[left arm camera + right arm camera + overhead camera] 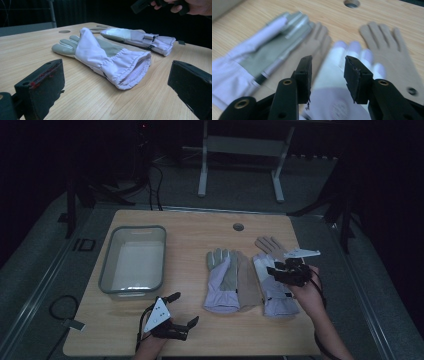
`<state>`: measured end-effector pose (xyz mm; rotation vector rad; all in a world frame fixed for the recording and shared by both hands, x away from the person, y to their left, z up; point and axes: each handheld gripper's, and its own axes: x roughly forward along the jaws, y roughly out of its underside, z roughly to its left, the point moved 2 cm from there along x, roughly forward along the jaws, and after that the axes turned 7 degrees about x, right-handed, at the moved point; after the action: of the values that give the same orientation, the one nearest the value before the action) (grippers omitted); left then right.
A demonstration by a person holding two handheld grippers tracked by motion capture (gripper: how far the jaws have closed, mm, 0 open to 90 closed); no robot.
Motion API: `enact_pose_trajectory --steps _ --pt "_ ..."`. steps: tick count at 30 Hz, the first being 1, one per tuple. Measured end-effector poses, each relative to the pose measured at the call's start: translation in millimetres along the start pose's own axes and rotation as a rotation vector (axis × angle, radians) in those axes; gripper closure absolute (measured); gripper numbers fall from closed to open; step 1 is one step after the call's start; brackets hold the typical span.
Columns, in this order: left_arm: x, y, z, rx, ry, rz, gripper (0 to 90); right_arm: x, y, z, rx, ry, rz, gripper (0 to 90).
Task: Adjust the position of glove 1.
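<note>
Two lilac-and-grey gloves lie side by side mid-table: the left glove [221, 282] [105, 55] [262, 47] and the right glove [274, 295] [140, 37] [337, 82]. A tan glove shape [248, 282] lies between them, and another [270, 245] [387, 50] sits beyond the right glove. My right gripper [276, 270] [327, 72] hovers above the right glove, open, nothing between its jaws. My left gripper [183, 309] [116, 86] rests low near the front edge, wide open, aimed at the left glove's cuff and apart from it.
A clear plastic bin [107, 270] stands at the table's left with nothing visible inside. A round cable hole [238, 227] [351, 3] sits near the far edge. Bare wood lies between the bin and the gloves. The right hand's gripper [160, 3] shows above the far glove.
</note>
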<state>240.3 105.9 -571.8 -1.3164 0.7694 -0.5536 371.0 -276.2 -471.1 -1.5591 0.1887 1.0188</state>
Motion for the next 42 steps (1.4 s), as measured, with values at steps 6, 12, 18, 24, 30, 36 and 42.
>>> enact_pose_trajectory --steps 6,12,18,24,30,36,42 --pt "0.0 0.0 0.1 0.0 0.0 0.0 0.9 -9.1 9.9 -20.1 -0.007 0.035 0.047 51.7" --pt "0.0 0.0 0.2 -0.002 0.002 -0.002 0.9 -15.1 16.8 -33.0 -0.019 0.038 0.112 50.1" --pt "0.0 0.0 -0.1 0.002 0.002 -0.001 0.9 -11.3 29.5 -36.9 -0.019 0.019 0.133 49.9" --pt "-0.2 0.1 0.4 -0.002 0.007 -0.003 0.9 8.2 44.0 -37.9 -0.02 -0.002 0.165 51.0" --pt "-0.2 0.1 0.3 -0.001 0.008 -0.003 0.9 26.0 53.3 -35.9 -0.012 -0.044 0.184 50.4" --pt "-0.2 0.1 0.1 0.0 0.008 -0.004 0.9 36.1 64.3 -35.8 -0.017 -0.051 0.18 61.2" --pt "-0.1 0.1 0.0 0.0 0.007 -0.004 0.9 35.6 69.4 -33.9 0.011 -0.041 0.143 69.8"
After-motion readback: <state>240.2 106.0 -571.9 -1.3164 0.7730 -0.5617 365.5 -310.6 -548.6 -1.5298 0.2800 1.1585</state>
